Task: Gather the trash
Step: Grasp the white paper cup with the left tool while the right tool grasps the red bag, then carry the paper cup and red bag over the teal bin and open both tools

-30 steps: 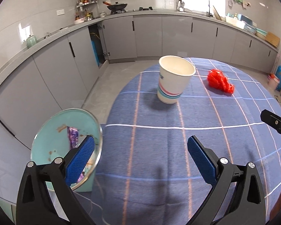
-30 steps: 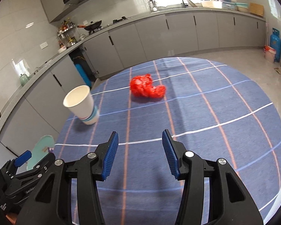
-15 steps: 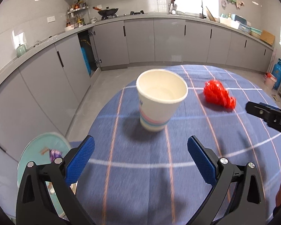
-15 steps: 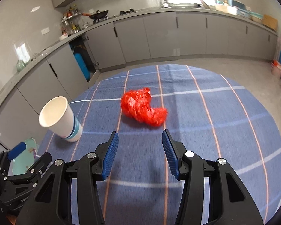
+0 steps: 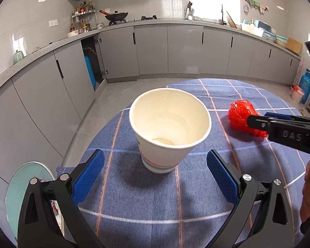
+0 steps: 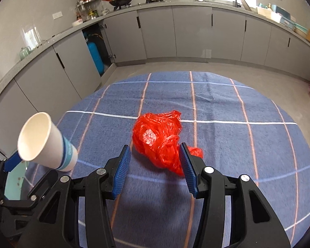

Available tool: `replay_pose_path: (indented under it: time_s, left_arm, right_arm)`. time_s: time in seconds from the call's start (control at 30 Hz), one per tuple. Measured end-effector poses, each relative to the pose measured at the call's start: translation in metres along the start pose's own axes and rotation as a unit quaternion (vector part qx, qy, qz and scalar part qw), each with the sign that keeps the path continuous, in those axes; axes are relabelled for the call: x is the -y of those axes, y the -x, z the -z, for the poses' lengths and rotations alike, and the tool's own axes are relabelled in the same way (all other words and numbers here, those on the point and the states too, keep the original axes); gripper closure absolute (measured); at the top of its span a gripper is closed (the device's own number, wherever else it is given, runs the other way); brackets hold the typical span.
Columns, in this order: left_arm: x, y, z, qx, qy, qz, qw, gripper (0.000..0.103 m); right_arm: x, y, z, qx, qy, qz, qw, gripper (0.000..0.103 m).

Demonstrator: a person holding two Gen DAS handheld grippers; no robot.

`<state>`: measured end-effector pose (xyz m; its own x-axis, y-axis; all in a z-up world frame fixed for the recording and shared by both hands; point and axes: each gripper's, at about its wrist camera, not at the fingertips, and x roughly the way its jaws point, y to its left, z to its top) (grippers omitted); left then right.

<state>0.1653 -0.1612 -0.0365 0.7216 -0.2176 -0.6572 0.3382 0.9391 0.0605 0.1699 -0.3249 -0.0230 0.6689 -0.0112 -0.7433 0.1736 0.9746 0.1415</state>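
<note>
Paper cup (image 5: pixel 169 132) upright, empty, bin (image 5: pixel 20 194) beside table (image 5: pixel 146 206)

A: What lies directly beneath and ahead of the gripper?
B: A round table under a blue checked tablecloth (image 6: pixel 227 107), crossed by white and orange lines.

A: And farther ahead?
B: Grey cabinets (image 5: pixel 184 49) under a long counter; a black wok (image 5: pixel 116 16) on the stove, a spice rack (image 5: pixel 82 18) to its left. One cabinet stands open, showing a blue gas cylinder (image 6: pixel 96 56); another gas cylinder (image 5: pixel 305 85) stands far right.
</note>
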Motion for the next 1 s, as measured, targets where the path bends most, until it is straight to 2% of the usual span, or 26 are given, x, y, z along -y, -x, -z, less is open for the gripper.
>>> replay_pose_path:
  time_s: [0.13, 0.2, 0.3, 0.43, 0.6, 0.7, 0.8, 1.0]
  left_arm:
    - [0.005, -0.009, -0.005, -0.001, -0.005, -0.007, 1.0000, 0.006]
    - [0.009, -0.013, -0.008, 0.004, -0.009, -0.012, 0.9999, 0.006]
    - [0.013, -0.019, -0.011, 0.003, -0.015, -0.016, 0.9998, 0.006]
    - [0.016, -0.024, -0.014, -0.005, -0.013, -0.009, 0.9999, 0.008]
    - [0.016, -0.030, -0.015, -0.020, -0.008, 0.004, 0.9998, 0.027]
    - [0.014, -0.032, -0.012, -0.028, 0.000, 0.010, 0.9996, 0.045]
    - [0.010, -0.025, -0.009, -0.022, 0.011, 0.027, 0.9993, 0.045]
    - [0.007, 0.003, -0.001, -0.012, 0.005, 0.038, 0.9992, 0.045]
  right_arm:
    - [0.004, -0.018, -0.003, -0.014, -0.003, 0.004, 1.000, 0.056]
    - [0.008, -0.023, -0.002, -0.019, -0.006, 0.006, 1.000, 0.065]
    - [0.016, -0.018, 0.002, -0.016, -0.023, -0.008, 1.000, 0.076]
    - [0.027, 0.002, 0.014, -0.011, -0.056, -0.023, 0.998, 0.079]
    - [0.033, 0.033, 0.034, 0.003, -0.095, -0.037, 0.995, 0.079]
    - [0.032, 0.048, 0.046, 0.005, -0.106, -0.049, 0.993, 0.079]
    - [0.028, 0.063, 0.057, 0.014, -0.107, -0.047, 0.993, 0.079]
    - [0.015, 0.083, 0.072, 0.027, -0.113, -0.042, 0.992, 0.079]
